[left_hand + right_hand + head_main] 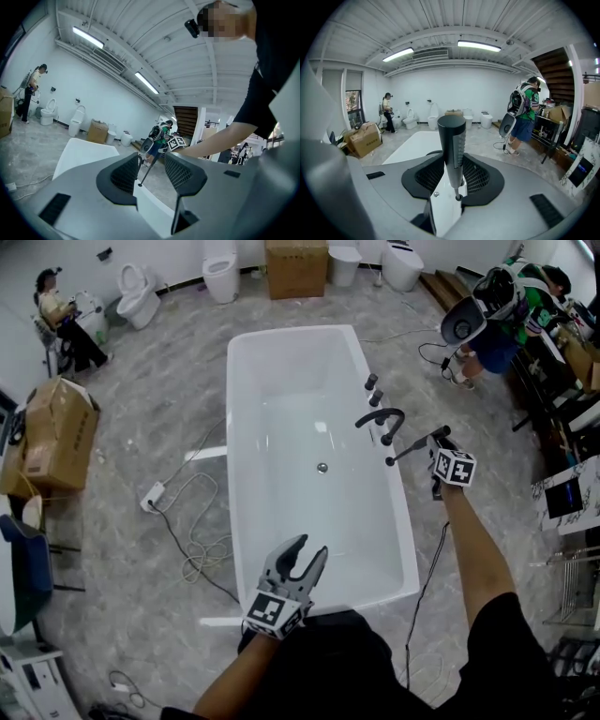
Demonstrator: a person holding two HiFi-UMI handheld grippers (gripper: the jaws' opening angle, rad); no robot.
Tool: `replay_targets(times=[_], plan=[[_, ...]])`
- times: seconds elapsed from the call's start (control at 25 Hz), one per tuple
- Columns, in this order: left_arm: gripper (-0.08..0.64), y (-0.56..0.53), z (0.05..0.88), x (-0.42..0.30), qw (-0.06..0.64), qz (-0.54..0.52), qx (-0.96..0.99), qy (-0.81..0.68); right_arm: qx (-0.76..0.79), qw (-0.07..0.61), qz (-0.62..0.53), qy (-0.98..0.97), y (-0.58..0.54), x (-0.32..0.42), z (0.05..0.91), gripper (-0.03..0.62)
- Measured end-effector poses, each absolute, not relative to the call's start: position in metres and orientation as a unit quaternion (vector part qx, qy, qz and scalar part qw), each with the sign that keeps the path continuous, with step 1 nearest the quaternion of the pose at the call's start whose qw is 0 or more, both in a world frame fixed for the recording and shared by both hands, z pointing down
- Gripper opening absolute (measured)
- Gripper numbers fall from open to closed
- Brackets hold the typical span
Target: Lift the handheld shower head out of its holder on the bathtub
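Shower head [452,140] clamped upright in right tongs [453,174], left tongs [152,161] released, holding nothing.

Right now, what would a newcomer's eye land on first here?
The big white bathtub fills the middle of the head view, with a black faucet on its right rim. Above that rim the right gripper is shut on the black shower head. The left gripper hangs open over the tub's near end.

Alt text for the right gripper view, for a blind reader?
The right gripper is shut on the handheld shower head, upright between its jaws. Behind it: the white bathtub, toilets along the far wall, a person wearing a backpack.
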State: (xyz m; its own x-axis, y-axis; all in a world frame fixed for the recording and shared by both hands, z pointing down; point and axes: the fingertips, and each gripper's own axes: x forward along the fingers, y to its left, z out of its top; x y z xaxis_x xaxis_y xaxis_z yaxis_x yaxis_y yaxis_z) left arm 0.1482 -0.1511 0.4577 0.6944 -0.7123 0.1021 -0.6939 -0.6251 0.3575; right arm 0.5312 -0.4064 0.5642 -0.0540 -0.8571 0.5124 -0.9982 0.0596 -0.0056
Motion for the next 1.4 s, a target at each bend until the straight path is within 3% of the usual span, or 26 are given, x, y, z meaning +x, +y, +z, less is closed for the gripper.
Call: replay_targets(times=[0.76, 1.4], plan=[[0.152, -0.156, 0.425, 0.130, 0.149, -0.030, 0.927, -0.343, 0.685, 0.153, 0.145, -0.697, -0.389, 0.509, 0.464, 0.114], [0.143, -0.167, 0.417, 0.136, 0.145, -0.028, 0.930, -0.336, 0.688, 0.144, 0.136, -0.698, -0.390, 0.507, 0.464, 0.112]])
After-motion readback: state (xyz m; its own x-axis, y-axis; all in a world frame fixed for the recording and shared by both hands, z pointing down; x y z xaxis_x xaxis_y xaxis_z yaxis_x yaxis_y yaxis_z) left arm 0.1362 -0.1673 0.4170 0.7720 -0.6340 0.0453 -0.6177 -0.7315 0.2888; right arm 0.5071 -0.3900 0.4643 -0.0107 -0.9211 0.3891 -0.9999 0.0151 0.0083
